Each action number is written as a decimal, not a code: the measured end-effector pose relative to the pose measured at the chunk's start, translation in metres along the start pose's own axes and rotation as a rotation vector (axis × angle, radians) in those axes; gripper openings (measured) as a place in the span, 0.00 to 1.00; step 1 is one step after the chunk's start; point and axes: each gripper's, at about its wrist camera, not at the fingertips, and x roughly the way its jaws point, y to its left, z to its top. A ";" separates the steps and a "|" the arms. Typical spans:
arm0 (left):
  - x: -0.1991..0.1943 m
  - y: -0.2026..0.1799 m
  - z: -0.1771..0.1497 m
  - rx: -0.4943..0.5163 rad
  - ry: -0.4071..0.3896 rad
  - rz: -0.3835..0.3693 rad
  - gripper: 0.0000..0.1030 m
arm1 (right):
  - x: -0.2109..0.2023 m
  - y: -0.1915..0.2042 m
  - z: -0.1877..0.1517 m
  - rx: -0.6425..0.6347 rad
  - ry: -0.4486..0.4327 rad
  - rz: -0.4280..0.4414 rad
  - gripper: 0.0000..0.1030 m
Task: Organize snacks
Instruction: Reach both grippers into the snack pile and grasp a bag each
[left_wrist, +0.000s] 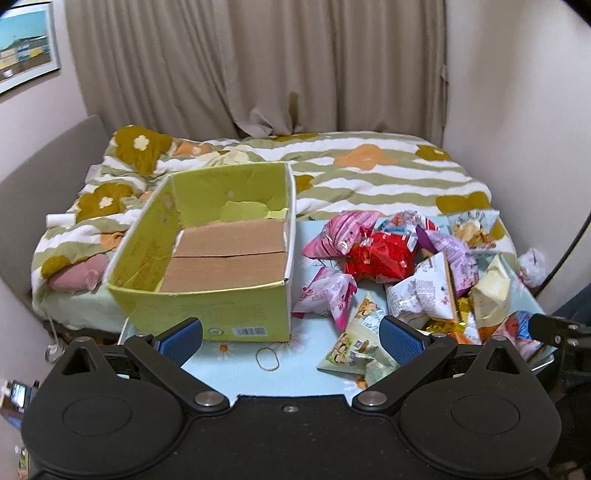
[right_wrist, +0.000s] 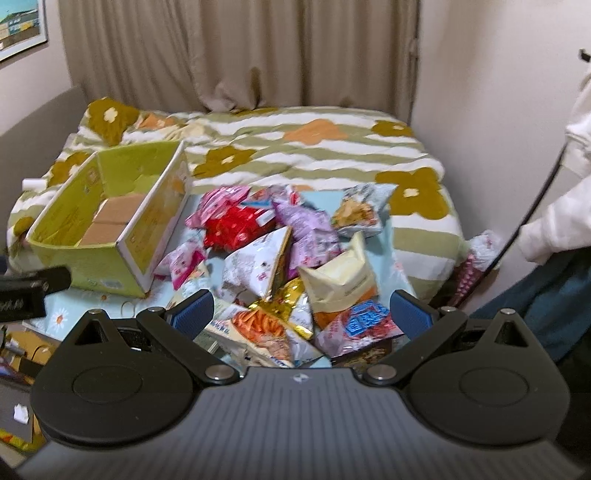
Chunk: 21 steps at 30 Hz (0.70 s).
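Currently your left tongs (left_wrist: 291, 338) and right tongs (right_wrist: 302, 315) gape wide, holding nothing; snack packets (right_wrist: 280, 254) lie heaped on the bench (left_wrist: 236, 373) beside the empty green carton (left_wrist: 207, 254).

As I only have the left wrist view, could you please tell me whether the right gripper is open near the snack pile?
Observer: Yes, the right gripper is open and holds nothing.
Operator: Thank you. What shows between its jaws?
Observer: An orange-and-white foil snack packet and a blue-and-red plastic snack packet, both lying in the pile.
Operator: Is anyone close on that side?
Observer: A person's white sleeve shows at the right edge, beside the bed.
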 end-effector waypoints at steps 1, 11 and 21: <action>0.010 0.000 0.000 0.018 0.011 -0.010 1.00 | 0.006 0.001 -0.002 -0.008 0.005 0.013 1.00; 0.107 -0.005 -0.001 0.203 0.108 -0.278 1.00 | 0.075 0.031 -0.028 -0.129 0.094 0.043 1.00; 0.154 -0.030 -0.013 0.384 0.173 -0.478 1.00 | 0.122 0.048 -0.046 -0.256 0.161 0.053 1.00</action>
